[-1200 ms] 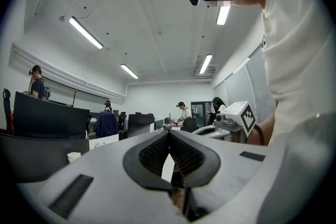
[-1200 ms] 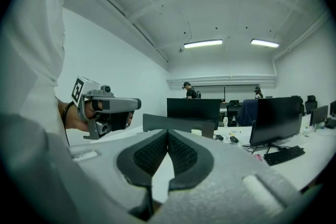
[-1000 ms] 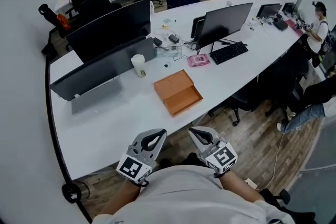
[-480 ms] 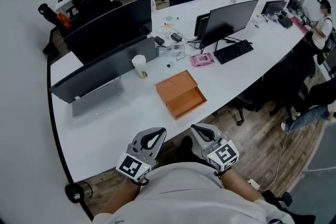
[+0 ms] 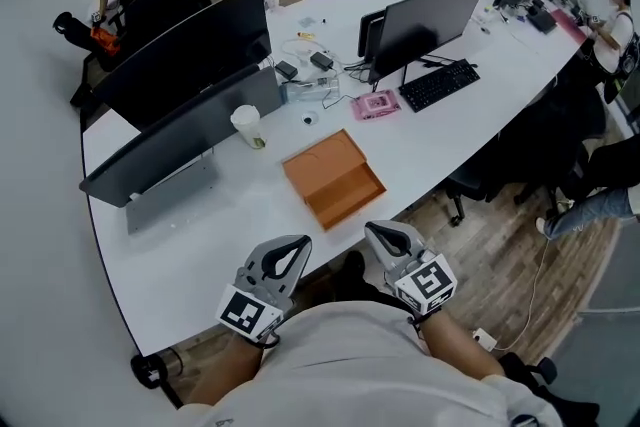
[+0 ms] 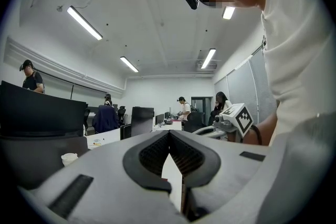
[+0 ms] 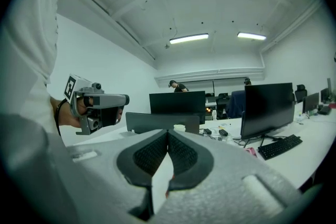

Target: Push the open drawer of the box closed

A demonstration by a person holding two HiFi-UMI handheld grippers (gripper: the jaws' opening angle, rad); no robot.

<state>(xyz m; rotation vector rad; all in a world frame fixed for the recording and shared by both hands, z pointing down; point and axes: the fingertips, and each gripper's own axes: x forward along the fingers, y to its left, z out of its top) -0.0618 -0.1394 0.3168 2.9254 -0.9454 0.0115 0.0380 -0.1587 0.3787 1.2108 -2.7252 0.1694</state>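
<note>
An orange box (image 5: 322, 165) lies on the white desk (image 5: 200, 235), and its open drawer (image 5: 347, 196) sticks out toward the desk's near edge. My left gripper (image 5: 298, 243) is held close to my body below the desk edge, shut and empty. At the same height, my right gripper (image 5: 374, 230) sits just below the drawer's near corner, shut with nothing between its fingers. In the left gripper view the left gripper (image 6: 169, 135) has its tips touching. The right gripper view shows the right gripper (image 7: 167, 132) closed as well, with the left gripper (image 7: 97, 105) beside it.
A white cup (image 5: 247, 126), two dark monitors (image 5: 190, 55) and a laptop-like stand (image 5: 170, 195) fill the desk's left back. Another monitor (image 5: 425, 15), a keyboard (image 5: 440, 84) and a pink packet (image 5: 375, 104) sit right of the box. Office chairs (image 5: 480, 175) stand at the right edge; people are working at the far desks.
The head view has shifted, so the desk and box sit slightly lower and left in frame. Both grippers hold their place near my body, still shut.
</note>
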